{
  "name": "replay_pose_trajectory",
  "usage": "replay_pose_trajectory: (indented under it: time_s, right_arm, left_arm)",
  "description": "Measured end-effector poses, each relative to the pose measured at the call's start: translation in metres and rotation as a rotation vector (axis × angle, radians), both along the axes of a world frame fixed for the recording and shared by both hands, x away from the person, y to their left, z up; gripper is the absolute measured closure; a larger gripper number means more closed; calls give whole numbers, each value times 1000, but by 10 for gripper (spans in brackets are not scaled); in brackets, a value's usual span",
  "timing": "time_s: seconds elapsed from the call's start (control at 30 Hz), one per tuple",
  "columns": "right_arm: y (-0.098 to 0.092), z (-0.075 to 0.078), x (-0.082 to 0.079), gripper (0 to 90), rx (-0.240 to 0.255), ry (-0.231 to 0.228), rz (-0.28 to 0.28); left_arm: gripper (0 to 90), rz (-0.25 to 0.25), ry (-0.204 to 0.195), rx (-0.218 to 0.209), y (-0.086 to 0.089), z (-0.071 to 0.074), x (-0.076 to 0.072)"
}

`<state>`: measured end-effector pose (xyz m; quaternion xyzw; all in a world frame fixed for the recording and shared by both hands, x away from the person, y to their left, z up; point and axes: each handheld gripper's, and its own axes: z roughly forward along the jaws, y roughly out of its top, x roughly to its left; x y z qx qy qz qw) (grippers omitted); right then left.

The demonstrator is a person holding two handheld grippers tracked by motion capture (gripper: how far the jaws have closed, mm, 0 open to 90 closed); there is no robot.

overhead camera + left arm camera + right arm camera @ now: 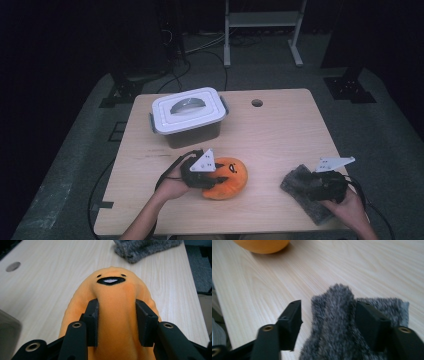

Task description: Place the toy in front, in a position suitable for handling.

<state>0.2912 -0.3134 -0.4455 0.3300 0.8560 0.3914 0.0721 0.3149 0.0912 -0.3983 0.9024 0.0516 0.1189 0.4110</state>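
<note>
Gripping: L gripper (117,322) is clamped on the plush (115,305); in the left gripper view both pads press into its orange body, which bulges up between them.
Plush: orange, stitched face; lies on the table (280,130), front centre-left in the high view (227,177), just in front of the box (189,116). Its near end is cut off by the frame bottom in the left gripper view; in the high view its L side is hidden under the gripper (202,172) and hand (172,186).
R gripper: (328,322) jaws stand apart, not pressing. The cloth (342,327) has a raised fold between them; the R pad looks to touch the pile, the L pad stands off with bare wood showing beside it. No grip to be seen. In the high view (325,186) the jaws are too dark to make out.
Cloth: grey, fuzzy; front R of the table (299,186), well apart from the plush. Near edge hidden by the R hand (350,207); far end cut off at the top of the left gripper view (147,248).
Box: white lid w/ grey handle, dark body, rear L of the table; contents hidden.
Blur: right gripper view soft at the jaw bases; the plush is an orange sliver (262,246) at the top edge.
Hole: round, rear of the table (257,103).
Backgrnd: dark floor, cables, white frame legs (262,30); detail hard to read.
</note>
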Motion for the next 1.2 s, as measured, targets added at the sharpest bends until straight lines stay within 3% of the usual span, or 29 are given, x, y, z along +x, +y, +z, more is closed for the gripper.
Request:
replay_pose_trajectory:
  time_s: [0.3, 0.5, 0.7, 0.87, 1.0, 1.2]
  right_arm:
    - [2, -12, 10, 643, -111, 54, -2]
    - [7, -17, 9, 651, -137, 67, -26]
    - [7, -17, 10, 628, -137, 78, -27]
    - [5, -19, 8, 617, -130, 57, -8]
    - [6, -19, 8, 610, -136, 45, 3]
    - [7, -19, 7, 612, -148, 38, -4]
  left_arm:
    - [537, -9, 5, -14, 1, -7, -6]
    - [447, 5, 39, -43, 6, -3, -8]
    - [377, 29, 37, -88, 16, 7, -15]
    - [340, 56, 24, -78, 24, 5, -21]
    - [325, 83, 33, -95, 30, 1, -23]
    - [276, 103, 41, -74, 34, -5, -24]
